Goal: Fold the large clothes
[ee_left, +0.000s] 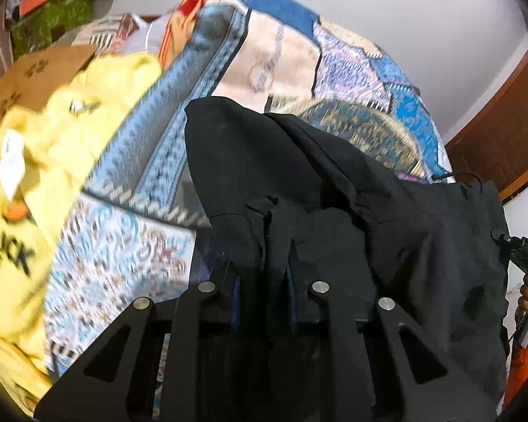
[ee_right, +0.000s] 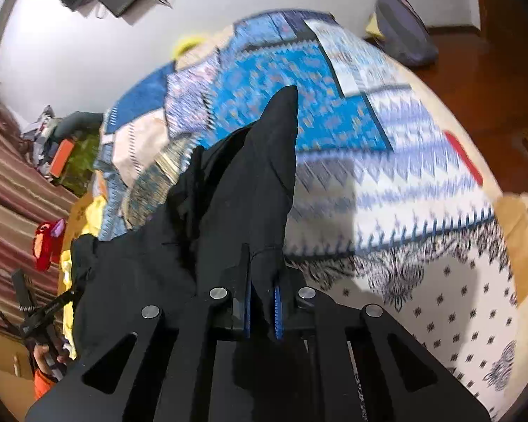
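Note:
A large black garment (ee_left: 334,190) is held up above the bed between both grippers. My left gripper (ee_left: 264,263) is shut on a bunched edge of it, the cloth filling the gap between the fingers. My right gripper (ee_right: 263,281) is shut on another edge of the same black garment (ee_right: 236,190), with a pointed corner sticking up past the fingertips. The right gripper also shows at the right edge of the left wrist view (ee_left: 524,249), and the left gripper shows at the lower left of the right wrist view (ee_right: 45,313).
A bed with a blue, white and beige patterned sheet (ee_left: 299,56) lies under the garment. A yellow garment with black lettering (ee_left: 35,190) and cardboard (ee_left: 35,77) lie to the left. A wooden door (ee_left: 510,133) is at right. A purple bag (ee_right: 401,28) sits on the floor.

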The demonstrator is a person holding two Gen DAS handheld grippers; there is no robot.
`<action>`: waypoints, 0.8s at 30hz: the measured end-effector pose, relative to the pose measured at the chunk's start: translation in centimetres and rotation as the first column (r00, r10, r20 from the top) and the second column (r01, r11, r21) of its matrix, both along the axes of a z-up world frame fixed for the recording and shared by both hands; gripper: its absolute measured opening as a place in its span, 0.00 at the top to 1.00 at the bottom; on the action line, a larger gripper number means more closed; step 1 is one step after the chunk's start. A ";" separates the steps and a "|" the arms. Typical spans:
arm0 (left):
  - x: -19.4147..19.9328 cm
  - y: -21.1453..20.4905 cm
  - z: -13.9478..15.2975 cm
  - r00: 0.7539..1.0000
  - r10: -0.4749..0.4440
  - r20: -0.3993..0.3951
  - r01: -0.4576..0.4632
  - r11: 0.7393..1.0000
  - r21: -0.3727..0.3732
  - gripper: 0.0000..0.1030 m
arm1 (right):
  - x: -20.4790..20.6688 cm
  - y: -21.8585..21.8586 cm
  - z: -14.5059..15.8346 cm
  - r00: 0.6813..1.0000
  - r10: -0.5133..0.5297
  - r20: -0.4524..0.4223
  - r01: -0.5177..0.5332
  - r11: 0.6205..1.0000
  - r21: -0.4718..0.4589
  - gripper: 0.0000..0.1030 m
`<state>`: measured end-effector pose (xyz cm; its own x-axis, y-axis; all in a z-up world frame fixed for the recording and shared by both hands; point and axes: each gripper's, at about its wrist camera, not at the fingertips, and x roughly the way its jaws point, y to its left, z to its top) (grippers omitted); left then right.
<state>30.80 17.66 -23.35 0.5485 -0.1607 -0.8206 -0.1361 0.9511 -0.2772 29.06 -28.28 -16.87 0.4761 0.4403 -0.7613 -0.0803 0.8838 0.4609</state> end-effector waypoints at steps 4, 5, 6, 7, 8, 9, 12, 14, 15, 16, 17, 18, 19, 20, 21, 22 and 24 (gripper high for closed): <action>1.7 -0.5 2.6 0.999 -0.024 0.043 0.023 0.999 0.027 0.83 | 0.7 1.2 2.1 0.997 0.021 0.076 -0.017 0.999 -0.051 0.93; 2.3 -0.8 3.0 0.998 -0.026 0.049 0.024 0.999 0.032 0.83 | 1.0 1.4 2.3 0.996 0.023 0.085 -0.018 0.998 -0.058 0.93; 3.0 -1.0 3.5 0.998 -0.025 0.056 0.023 0.999 0.040 0.83 | 1.4 1.7 2.6 0.995 0.021 0.097 -0.015 0.998 -0.061 0.93; 3.8 -1.1 3.8 0.998 -0.017 0.061 0.014 0.999 0.050 0.83 | 1.8 1.8 2.7 0.994 0.015 0.104 -0.009 0.998 -0.061 0.93; 4.3 -1.2 3.9 0.998 -0.012 0.062 0.009 0.998 0.058 0.83 | 2.2 1.8 2.8 0.994 0.006 0.113 0.001 0.998 -0.064 0.93; 5.0 -1.3 4.0 0.998 -0.007 0.064 0.002 0.997 0.074 0.83 | 2.6 1.9 2.9 0.993 0.001 0.118 0.008 0.997 -0.072 0.93; 6.9 -1.5 3.4 0.998 0.006 0.056 -0.012 0.995 0.097 0.83 | 3.7 2.1 2.3 0.992 -0.014 0.122 0.027 0.994 -0.105 0.93; 7.7 -1.4 2.6 0.999 0.020 0.035 -0.023 0.995 0.095 0.83 | 4.3 2.0 1.7 0.994 -0.022 0.107 0.035 0.991 -0.127 0.93; 8.2 -1.2 1.8 0.999 0.028 0.019 -0.030 0.995 0.092 0.82 | 4.7 1.9 1.0 0.995 -0.032 0.090 0.044 0.990 -0.138 0.93; 8.4 -1.0 1.2 0.999 0.031 0.007 -0.032 0.995 0.090 0.82 | 4.8 1.8 0.7 0.996 -0.036 0.078 0.047 0.989 -0.144 0.93; 8.7 -0.7 0.3 0.999 0.037 -0.013 -0.036 0.996 0.083 0.81 | 5.1 1.7 0.1 0.998 -0.037 0.059 0.046 0.987 -0.154 0.91; 8.7 -0.6 -0.2 0.999 0.041 -0.024 -0.039 0.996 0.077 0.78 | 5.5 1.7 -0.7 0.999 -0.032 0.038 0.038 0.984 -0.172 0.90; 8.8 -0.3 -1.0 0.998 0.052 -0.041 -0.049 0.996 0.074 0.74 | 5.7 1.6 -1.4 0.999 -0.028 0.019 0.031 0.981 -0.189 0.89; 8.8 0.0 -1.7 0.996 0.068 -0.054 -0.063 0.995 0.082 0.69 | 5.9 1.6 -2.2 1.000 -0.027 -0.003 0.026 0.977 -0.211 0.88; 8.7 0.2 -2.2 0.994 0.082 -0.066 -0.076 0.993 0.089 0.67 | 6.1 1.6 -3.0 0.999 -0.029 -0.027 0.022 0.970 -0.244 0.86; 8.5 0.4 -2.9 0.993 0.088 -0.080 -0.081 0.993 0.089 0.66 | 6.1 1.7 -3.4 0.999 -0.030 -0.040 0.018 0.965 -0.262 0.82; 8.0 0.6 -3.4 0.991 0.095 -0.091 -0.087 0.993 0.082 0.61 | 5.7 2.0 -3.7 0.998 -0.017 -0.061 -0.003 0.951 -0.310 0.77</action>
